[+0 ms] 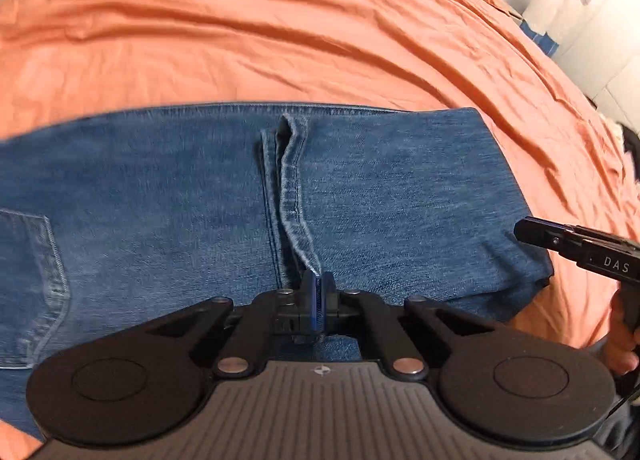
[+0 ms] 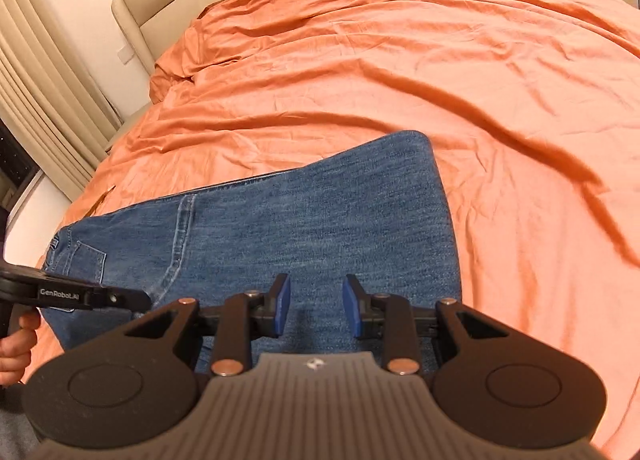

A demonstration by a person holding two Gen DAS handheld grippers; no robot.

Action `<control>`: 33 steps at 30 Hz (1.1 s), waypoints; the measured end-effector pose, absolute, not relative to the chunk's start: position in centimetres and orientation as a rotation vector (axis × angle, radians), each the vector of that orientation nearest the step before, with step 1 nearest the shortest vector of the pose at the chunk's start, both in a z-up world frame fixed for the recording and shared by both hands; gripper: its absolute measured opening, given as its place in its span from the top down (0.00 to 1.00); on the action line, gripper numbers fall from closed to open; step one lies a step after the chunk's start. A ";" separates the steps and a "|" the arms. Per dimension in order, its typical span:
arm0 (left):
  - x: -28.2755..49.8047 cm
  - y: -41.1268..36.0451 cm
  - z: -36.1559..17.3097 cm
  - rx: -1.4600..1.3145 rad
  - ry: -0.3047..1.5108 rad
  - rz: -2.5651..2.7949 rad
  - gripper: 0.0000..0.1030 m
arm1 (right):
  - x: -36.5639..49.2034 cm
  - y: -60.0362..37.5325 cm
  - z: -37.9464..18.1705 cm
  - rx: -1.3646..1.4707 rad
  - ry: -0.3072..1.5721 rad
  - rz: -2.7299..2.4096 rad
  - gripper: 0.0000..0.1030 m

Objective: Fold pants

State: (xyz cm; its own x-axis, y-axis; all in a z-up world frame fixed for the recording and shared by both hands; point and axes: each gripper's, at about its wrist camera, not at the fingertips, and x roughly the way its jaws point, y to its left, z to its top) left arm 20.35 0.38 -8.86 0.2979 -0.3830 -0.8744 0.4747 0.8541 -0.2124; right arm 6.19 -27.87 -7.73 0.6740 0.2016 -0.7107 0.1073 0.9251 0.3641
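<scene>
1. Left wrist view: the pants [image 1: 200, 188], blue jeans, lie flat on the orange bed [image 1: 280, 40], their long axis running left to right across the picture. The left tongs [image 1: 318, 292] are squeezed closed at the near edge of the denim, right where a raised hem strip [image 1: 294, 196] runs down to meet them; a bit of that hem seems pinched between the pads, though the tips hide the contact. The folded end of the pants lies to the right, where the right tongs [image 1: 532, 232] reach in from the side over the denim.

2. Right wrist view: the same pants [image 2: 320, 212] stretch away to the left, with the folded end [image 2: 412, 144] ahead and slightly right. The right tongs [image 2: 316, 304] stand partly open with nothing between the pads, hovering above the near edge of the cloth. The left tongs [image 2: 136, 298] enter from the left, nearer the pocket end.

3. Judgement: the next fold likely turns on lifting along the near edge, so the left tongs are placed first; the right must drop straight down to grip.
</scene>
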 end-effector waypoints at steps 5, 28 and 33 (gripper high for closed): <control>19.9 -0.5 -11.1 0.205 1.174 -0.534 0.99 | 6.1 -26.2 -8.6 0.287 0.943 0.074 0.76; 25.4 -1.5 -8.6 0.028 0.948 -0.397 0.59 | 9.6 -29.7 -7.4 0.220 0.716 -0.069 0.83; 27.6 -2.5 -11.2 0.010 0.969 -0.370 0.65 | 13.0 -31.1 -8.8 0.192 0.683 -0.109 0.91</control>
State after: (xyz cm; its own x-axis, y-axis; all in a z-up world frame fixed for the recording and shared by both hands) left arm 27.62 -2.49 -11.15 0.5084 -0.3023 -0.8063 0.3113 0.9375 -0.1553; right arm 13.01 -31.15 -8.76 0.7712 -0.0374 -0.6355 0.1628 0.9767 0.1400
